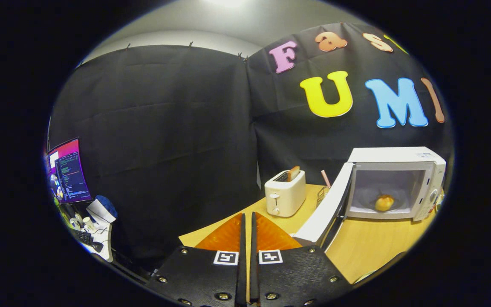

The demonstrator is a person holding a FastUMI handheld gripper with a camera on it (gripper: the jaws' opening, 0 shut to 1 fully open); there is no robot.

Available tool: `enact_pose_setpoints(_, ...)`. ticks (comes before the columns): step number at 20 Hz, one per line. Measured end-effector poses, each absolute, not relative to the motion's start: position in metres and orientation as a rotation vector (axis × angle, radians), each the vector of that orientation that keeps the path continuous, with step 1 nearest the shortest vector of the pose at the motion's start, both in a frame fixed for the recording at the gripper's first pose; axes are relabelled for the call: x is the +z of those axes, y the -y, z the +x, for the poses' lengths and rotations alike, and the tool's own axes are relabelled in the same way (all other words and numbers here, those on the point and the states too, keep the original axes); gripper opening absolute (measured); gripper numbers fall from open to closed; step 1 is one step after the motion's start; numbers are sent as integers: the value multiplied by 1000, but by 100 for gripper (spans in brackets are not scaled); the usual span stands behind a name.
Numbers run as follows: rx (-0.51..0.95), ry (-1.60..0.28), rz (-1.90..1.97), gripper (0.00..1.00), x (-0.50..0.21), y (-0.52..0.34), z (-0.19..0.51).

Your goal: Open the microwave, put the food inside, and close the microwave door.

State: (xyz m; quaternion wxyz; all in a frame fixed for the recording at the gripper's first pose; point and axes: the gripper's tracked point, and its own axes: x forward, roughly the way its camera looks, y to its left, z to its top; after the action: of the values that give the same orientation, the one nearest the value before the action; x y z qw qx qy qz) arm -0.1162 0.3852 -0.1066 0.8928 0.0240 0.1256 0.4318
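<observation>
A white microwave (399, 155) stands on the wooden table (369, 247), off to the right beyond my fingers. Its door (326, 209) is swung wide open toward me, with the door's near corner just right of my right finger. Inside the lit cavity lies a round golden bun (384, 203). My gripper (248, 217) is shut, its two fingers almost touching with nothing between them. It hovers over the table's near left corner, to the left of the open door.
A white toaster (284, 194) with a slice of toast in it stands on the table just beyond my fingertips, left of the microwave. A small wire basket and a pink straw-like stick (325, 179) sit behind the door. Off the table to the far left are a lit monitor (68, 170) and desk clutter.
</observation>
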Motion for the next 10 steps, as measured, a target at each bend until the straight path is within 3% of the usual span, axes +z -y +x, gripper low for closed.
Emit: enact_pose_setpoints(10, 911, -410, 35, 1, -158, -368, -98)
